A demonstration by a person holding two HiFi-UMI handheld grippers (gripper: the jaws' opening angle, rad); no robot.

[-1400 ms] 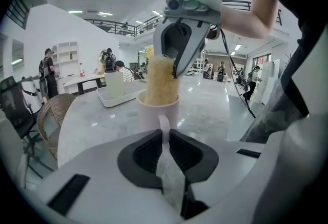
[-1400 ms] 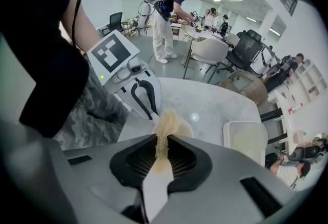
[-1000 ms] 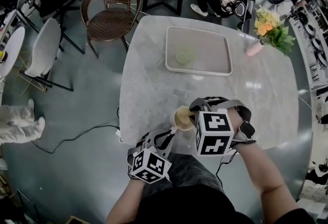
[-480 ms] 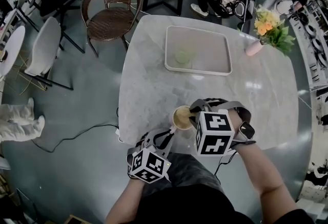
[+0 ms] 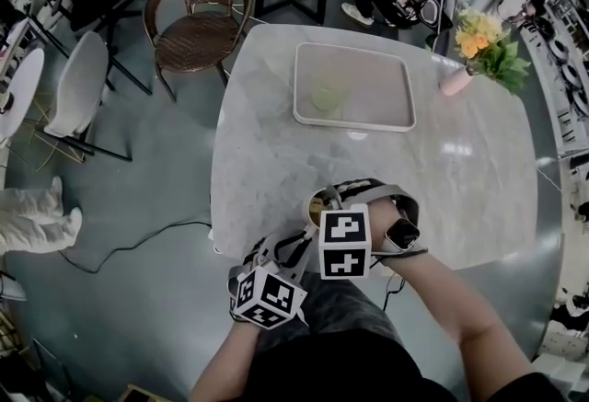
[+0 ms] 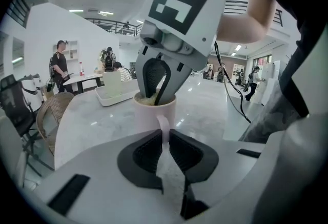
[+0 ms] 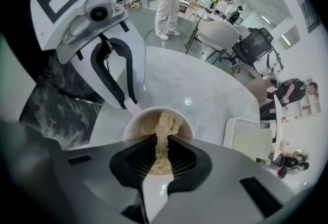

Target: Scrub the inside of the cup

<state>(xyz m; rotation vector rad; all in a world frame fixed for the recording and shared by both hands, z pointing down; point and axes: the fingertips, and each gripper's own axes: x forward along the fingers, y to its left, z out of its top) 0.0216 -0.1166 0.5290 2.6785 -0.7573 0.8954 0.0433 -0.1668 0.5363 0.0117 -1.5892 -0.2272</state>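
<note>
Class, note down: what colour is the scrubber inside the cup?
Tan, like straw. The scrubber shows best in the right gripper view.

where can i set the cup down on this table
Bare marble between the tray and the cup, and the right half of the table in front of the flower vase. Crowded at the near edge: left claw on the cup's handle, right claw holding the scrub pad in it.

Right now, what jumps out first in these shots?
The cup at the near edge of the marble table: the left gripper is shut on its handle, while the right gripper points down into it, clamping a tan fibrous scrubber. Beyond that, a pale tray sits on the far side of the table, with orange and yellow flowers at the far right corner.
</note>
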